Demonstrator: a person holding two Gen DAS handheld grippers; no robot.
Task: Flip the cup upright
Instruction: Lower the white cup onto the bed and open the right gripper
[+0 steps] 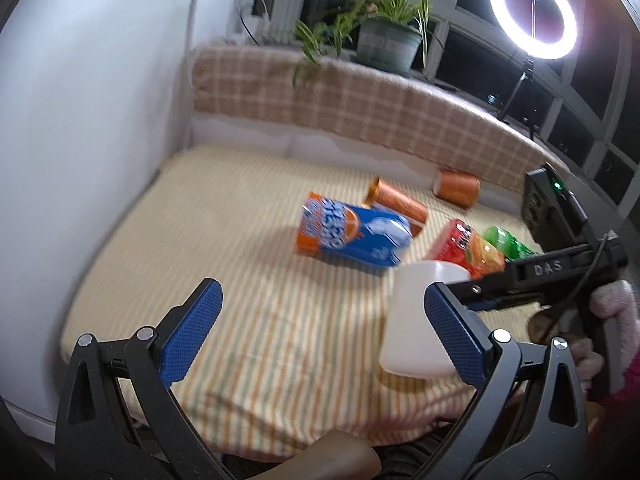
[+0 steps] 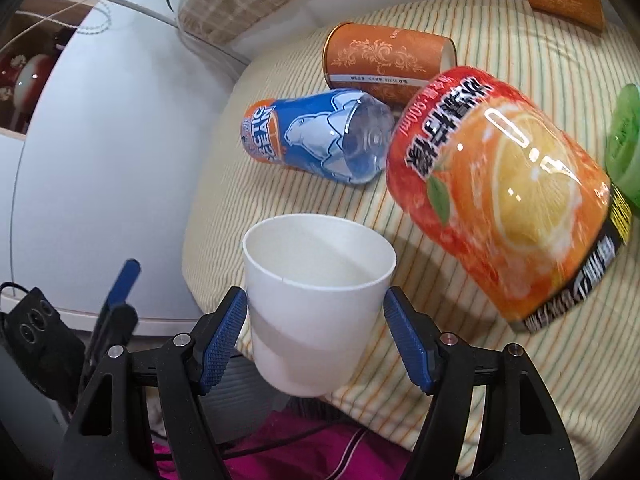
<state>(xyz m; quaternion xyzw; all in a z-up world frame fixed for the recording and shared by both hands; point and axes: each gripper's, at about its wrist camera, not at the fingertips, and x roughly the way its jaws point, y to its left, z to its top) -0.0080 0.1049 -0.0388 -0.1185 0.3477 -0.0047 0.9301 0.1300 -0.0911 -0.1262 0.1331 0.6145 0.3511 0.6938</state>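
Observation:
A white paper cup sits between the blue pads of my right gripper, mouth up and tilted a little, near the front edge of the striped cloth. The pads press its sides. In the left wrist view the cup shows at the right, partly behind my left gripper's right finger, with the right gripper's body reaching in from the right. My left gripper is open and empty over the cloth, to the left of the cup.
On the striped cloth lie a blue and orange bottle, a red and orange bottle, a green bottle and two orange tubes. A white wall is at the left. A checked backrest, plant and ring light stand behind.

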